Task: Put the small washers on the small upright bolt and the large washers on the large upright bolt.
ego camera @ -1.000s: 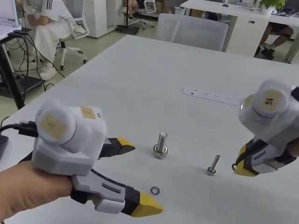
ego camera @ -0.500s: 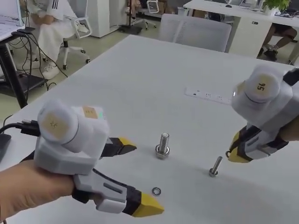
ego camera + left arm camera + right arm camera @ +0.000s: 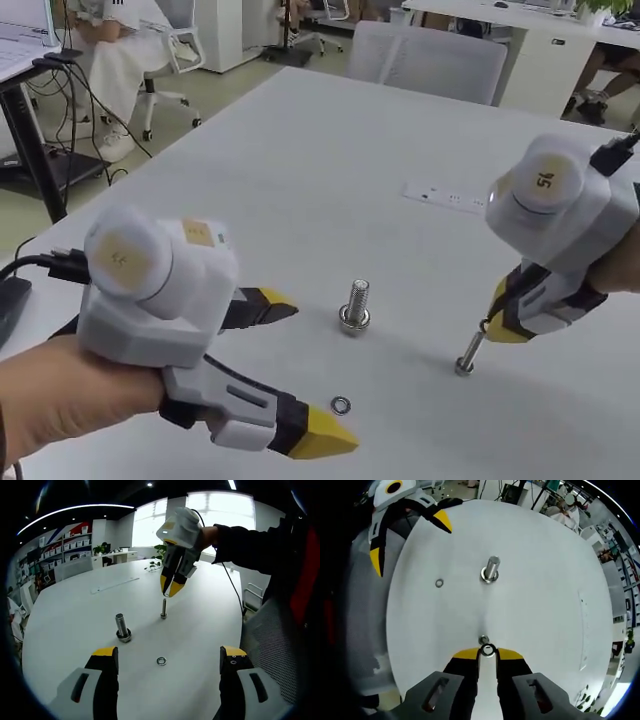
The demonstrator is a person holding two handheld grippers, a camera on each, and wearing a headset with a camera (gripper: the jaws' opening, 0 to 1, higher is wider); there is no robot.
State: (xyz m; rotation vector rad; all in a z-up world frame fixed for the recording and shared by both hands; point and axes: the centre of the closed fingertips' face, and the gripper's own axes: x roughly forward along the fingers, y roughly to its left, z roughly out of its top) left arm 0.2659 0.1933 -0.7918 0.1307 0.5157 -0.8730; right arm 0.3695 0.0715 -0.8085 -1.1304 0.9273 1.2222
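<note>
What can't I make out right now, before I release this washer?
Right gripper view: shaft of the small bolt, hidden beneath the held washer and right tongs; alignment unclear.
Head view: how many washers sit at the base of the large bolt, too small.
Head view: size class of the loose washer, too small.

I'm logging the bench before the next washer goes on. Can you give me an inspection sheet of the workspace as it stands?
Surface: white table, no marks seen.
Job's things: large bolt upright; small bolt standing to its right; loose washer flat on the table; held washer just above the small bolt.
Clutter: power strip on the far side.
Grippers: left gripper open, near the loose washer; right gripper shut on the held washer.
Cables: black cable behind the left gripper; desk cables off the table.
Surroundings: grey chair at the far end; seated person.
</note>
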